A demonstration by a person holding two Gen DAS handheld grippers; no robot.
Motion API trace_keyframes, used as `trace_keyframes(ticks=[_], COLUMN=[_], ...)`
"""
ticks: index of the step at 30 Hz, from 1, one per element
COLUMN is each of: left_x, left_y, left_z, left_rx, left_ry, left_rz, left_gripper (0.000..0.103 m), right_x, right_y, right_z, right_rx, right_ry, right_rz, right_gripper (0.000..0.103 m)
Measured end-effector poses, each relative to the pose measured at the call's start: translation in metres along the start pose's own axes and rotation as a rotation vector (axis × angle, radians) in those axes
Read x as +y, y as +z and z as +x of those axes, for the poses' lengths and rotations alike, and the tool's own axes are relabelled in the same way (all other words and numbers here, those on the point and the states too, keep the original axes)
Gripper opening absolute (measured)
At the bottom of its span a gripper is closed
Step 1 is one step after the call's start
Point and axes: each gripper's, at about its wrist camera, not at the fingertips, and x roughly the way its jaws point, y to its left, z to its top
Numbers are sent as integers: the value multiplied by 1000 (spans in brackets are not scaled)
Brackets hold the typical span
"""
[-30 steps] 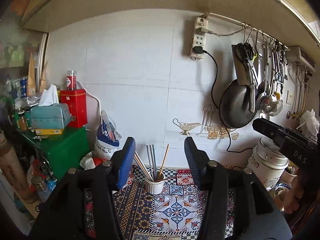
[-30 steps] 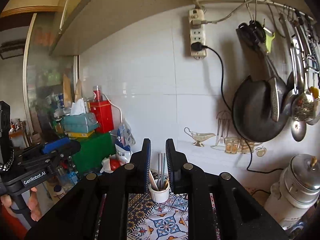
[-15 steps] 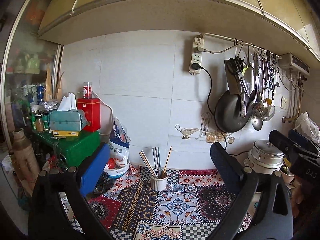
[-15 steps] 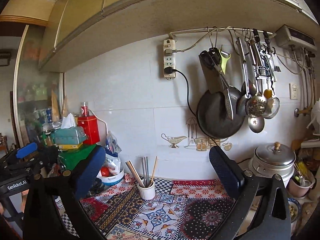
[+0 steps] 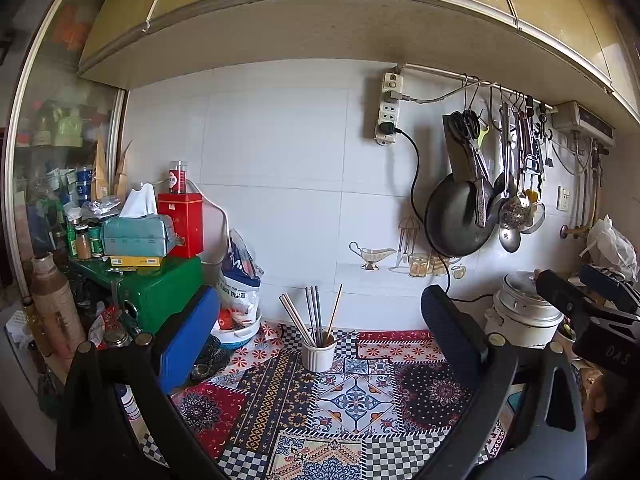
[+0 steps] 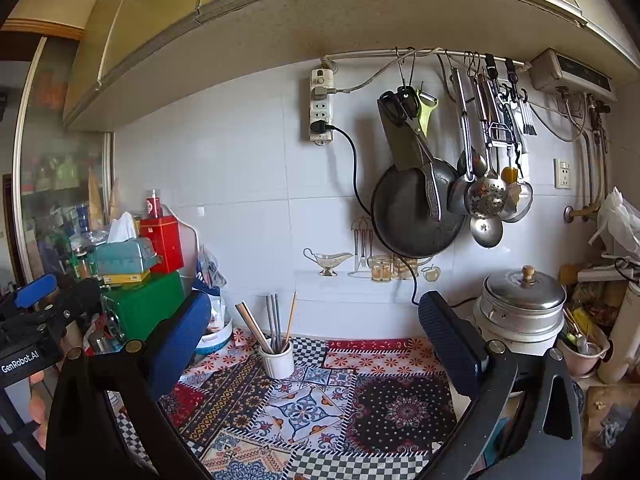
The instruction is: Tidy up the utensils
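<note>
lettering is sparse: "genrobot.ai" reads on the left tongs (image 6: pixel 36 308) and "das" on the right tongs (image 5: pixel 588 292). both tongs stand wide with nothing between them. chopsticks (image 5: pixel 316 316) stand upright in a white ribbed cup (image 5: pixel 318 356) on the patterned cloth (image 5: pixel 348 400) of the desk, near the tiled wall.

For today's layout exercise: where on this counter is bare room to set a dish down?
The patterned mat lies bare in front of the white chopstick cup, across to the steel pot. The left is crowded: green case, bags and a bowl. The far right by the pot is cluttered too.
</note>
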Motion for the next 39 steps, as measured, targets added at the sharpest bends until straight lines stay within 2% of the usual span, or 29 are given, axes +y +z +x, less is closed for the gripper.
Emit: trace_keyframes(ticks=[39], left_x=[11], left_y=[-6], left_z=[10], left_rx=[26], left_ry=[-21], left_rz=[0], left_gripper=[102], right_x=[17], right_y=[-6], right_z=[14], right_rx=[47], right_ry=[-16], right_rz=[6], right_gripper=[103])
